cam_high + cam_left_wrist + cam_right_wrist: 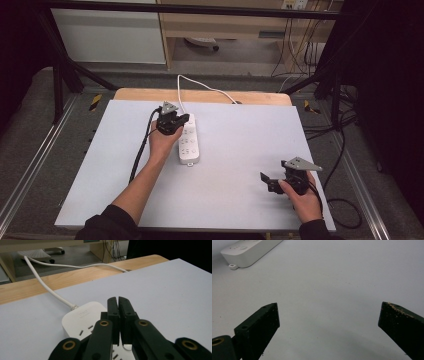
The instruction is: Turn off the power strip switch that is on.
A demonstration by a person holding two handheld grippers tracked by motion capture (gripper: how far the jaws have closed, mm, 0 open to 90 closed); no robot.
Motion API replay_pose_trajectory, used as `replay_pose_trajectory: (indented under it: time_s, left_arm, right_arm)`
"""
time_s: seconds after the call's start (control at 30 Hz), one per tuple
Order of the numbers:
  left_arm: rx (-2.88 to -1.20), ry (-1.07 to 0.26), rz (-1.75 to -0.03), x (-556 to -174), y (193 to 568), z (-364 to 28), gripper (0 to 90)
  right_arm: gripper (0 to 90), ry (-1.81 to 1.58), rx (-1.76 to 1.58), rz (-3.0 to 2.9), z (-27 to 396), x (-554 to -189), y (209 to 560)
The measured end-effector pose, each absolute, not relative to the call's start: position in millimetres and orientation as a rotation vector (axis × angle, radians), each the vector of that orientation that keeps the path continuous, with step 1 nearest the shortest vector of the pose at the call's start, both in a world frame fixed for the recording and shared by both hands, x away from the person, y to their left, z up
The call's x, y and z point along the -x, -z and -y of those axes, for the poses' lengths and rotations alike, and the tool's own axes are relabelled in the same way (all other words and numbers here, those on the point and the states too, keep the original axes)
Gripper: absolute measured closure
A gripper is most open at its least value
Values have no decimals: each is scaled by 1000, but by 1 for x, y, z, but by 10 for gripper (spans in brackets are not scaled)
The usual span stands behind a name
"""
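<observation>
Pale sheet (240, 150) covers wooden table (200, 95) (left tool (118, 302) clenched, right tool (329, 322) released).

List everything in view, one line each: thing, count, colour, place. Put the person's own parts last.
power strip: 1, white, lying flat left of centre on the mat, long side running away from the person
cord: 1, white, runs from the strip's far end over the table's far edge
mat: 1, pale grey, covers most of the table
table: 1, light wood, bare strip along the far edge
left gripper: 1, black, jaws shut, over the strip's far end
right gripper: 1, black, jaws open, over bare mat at near right
hands: 2, one on each gripper
sleeves: 2, black, at the bottom edge
</observation>
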State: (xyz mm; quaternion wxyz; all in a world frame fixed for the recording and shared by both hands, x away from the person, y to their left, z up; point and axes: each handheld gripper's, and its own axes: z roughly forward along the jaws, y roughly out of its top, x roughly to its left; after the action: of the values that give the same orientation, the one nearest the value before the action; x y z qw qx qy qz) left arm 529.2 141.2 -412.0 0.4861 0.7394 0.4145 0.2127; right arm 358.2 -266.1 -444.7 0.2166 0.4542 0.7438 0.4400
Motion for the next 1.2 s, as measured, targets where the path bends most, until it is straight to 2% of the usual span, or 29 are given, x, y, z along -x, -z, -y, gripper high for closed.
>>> replay_pose_trajectory:
  time_s: [0.4, 0.87, 1.2]
  left_arm:
    - [-1824, -532, -999, -529, 418, -140, 900]
    - [-1854, -454, -1016, -527, 433, -143, 900]
    - [-1890, -450, -990, -525, 437, -138, 900]
  right_arm:
    - [43, -1243, -1263, -2052, 266, -358, 443]
    - [41, -1230, -1312, -2021, 270, -359, 444]
    - [27, -1239, -1323, -2029, 271, -360, 445]
